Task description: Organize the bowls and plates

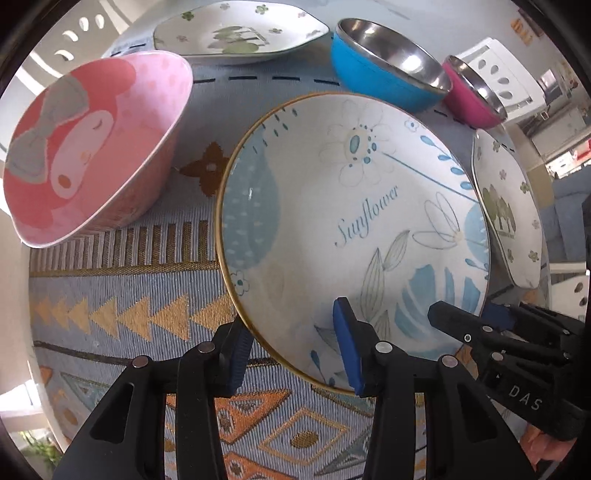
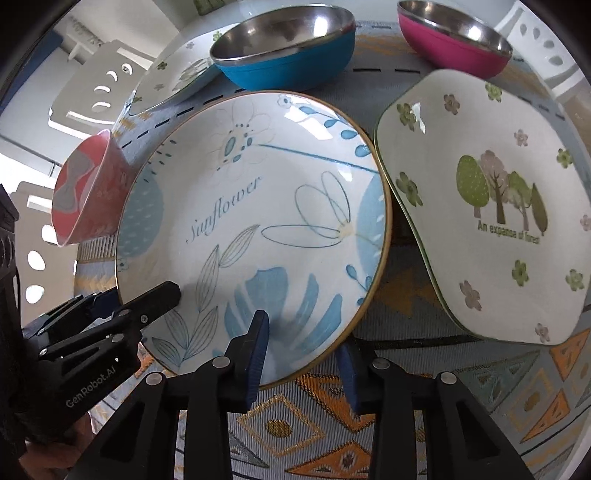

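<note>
Round "Sunflower" plate (image 1: pixel 354 236) sits centre frame in both wrist views, on a patterned tablecloth (image 1: pixel 122 306), its near edge looking raised off the cloth. Left gripper (image 1: pixel 293 350) straddles the plate's lower rim: one blue pad over the painted face, the other outside the gold rim. It appears to be pinching the rim, though actual pad contact is hard to confirm. Right gripper (image 2: pixel 306 354) is the same on its side, one pad on the plate face, the other beyond the rim, seemingly clamped on the edge.

Each gripper shows in the other's view (lower right of the left view, lower left of the right view), both on the plate's near edge.

Pink cartoon bowl (image 1: pixel 96 147) upper left in the left view. Blue steel bowl (image 1: pixel 384 66) and magenta steel bowl (image 1: pixel 472 92) along the top. Squarish forest plate (image 2: pixel 491 206) right side of the right view, just beside the round plate; another like it (image 1: pixel 240 33) top centre of the left view.
</note>
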`<state>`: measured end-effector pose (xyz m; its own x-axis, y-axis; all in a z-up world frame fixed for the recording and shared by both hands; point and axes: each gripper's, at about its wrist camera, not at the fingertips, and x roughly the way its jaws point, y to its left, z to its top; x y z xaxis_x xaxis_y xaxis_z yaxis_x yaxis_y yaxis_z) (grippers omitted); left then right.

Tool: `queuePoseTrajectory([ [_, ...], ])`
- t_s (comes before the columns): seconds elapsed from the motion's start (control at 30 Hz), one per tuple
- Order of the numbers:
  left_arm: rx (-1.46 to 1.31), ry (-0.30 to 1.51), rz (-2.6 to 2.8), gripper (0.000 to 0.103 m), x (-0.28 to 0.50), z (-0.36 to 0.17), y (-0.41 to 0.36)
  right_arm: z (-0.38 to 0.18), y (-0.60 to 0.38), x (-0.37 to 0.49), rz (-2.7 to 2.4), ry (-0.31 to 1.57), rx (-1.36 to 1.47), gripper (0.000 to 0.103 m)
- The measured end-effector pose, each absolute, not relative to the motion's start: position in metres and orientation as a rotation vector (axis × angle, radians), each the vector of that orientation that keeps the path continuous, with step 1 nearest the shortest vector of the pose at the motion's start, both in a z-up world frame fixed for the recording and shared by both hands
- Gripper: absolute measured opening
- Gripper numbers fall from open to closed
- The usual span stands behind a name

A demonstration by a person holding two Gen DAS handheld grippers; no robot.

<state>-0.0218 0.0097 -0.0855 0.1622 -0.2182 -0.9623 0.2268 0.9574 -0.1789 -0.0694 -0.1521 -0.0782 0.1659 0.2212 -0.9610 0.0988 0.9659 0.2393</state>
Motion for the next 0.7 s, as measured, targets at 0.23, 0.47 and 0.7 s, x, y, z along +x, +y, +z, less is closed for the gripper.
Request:
queuePoseTrajectory([
  [0.23, -0.02, 1.391, -0.349, 0.04, -0.05, -0.084, 0.008, -0.071, -0.139, -0.078, 0.054, 1.437, 0.191, 0.034],
  [0.47, -0.043, 1.413, -0.358, 0.04, -0.076, -0.09, 0.01, -0.073, -0.136, -0.092, 0.057, 1.489, 0.201, 0.034],
  [0.7, -0.035, 1.457, -0.377, 0.041, -0.116, -0.088, 0.026, -0.074, -0.129, -0.115, 0.073, 1.54, 0.192, 0.034],
])
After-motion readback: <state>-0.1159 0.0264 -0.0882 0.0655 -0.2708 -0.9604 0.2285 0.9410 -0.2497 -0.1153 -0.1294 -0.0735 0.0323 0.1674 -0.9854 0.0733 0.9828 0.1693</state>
